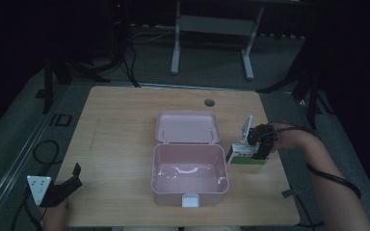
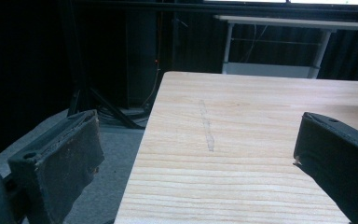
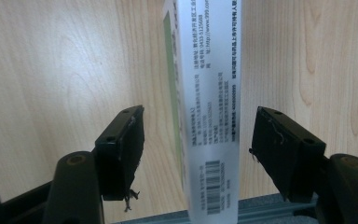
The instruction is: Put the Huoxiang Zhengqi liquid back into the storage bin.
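Left gripper (image 1: 70, 185): low at the table's (image 1: 125, 125) near-left corner, jaws spread wide, holding nothing. Pink box (image 1: 189, 180): centre of table, lid (image 1: 188, 127) laid back open. Carton (image 1: 245, 155): white and green, on the table just right of the box. Right gripper (image 1: 261, 144): forearm reaching in from the right, jaws parted astride the carton (image 3: 209, 107), not clamped.

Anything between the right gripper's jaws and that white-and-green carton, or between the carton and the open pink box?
Nothing visible. The right gripper straddles the carton, its jaws open, with only gaps beside the carton. The carton sits beside the pink box, bare table between them.
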The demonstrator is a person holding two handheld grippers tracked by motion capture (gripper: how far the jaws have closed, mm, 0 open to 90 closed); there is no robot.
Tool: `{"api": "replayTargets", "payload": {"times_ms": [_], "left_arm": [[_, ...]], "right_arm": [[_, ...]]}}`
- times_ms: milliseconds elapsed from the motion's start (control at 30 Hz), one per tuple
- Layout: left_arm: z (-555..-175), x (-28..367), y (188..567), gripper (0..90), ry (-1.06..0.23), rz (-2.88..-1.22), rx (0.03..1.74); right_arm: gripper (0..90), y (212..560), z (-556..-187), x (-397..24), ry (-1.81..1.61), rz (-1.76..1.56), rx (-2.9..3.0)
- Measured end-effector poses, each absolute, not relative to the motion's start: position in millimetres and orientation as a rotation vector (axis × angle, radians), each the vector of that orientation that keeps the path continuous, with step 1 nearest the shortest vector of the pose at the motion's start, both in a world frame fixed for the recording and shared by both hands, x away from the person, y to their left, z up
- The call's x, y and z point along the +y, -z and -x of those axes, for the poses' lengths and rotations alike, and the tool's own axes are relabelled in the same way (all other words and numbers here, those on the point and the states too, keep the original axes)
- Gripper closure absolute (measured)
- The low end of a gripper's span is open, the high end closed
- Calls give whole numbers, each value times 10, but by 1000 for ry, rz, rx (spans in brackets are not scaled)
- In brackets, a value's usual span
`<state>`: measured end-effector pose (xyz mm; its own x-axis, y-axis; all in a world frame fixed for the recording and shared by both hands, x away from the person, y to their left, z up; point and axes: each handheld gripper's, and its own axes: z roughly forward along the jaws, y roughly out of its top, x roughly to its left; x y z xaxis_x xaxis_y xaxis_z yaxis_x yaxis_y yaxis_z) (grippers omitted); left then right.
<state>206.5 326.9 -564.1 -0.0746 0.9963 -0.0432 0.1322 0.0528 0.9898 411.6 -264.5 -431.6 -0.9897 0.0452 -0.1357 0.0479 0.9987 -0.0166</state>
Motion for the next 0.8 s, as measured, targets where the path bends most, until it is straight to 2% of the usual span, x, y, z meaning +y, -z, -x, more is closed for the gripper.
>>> {"api": "replayTargets", "payload": {"times_ms": [200,800], "left_arm": [[-2063,3267,5641,11,-1159,-1237,1380],[-2069,3257,5643,11,-1157,-1251,1382]], "right_arm": [[422,4420,-4192,-2610,95,-58,3024],[546,4681,-4290,-2606,128,-27,3071]]}}
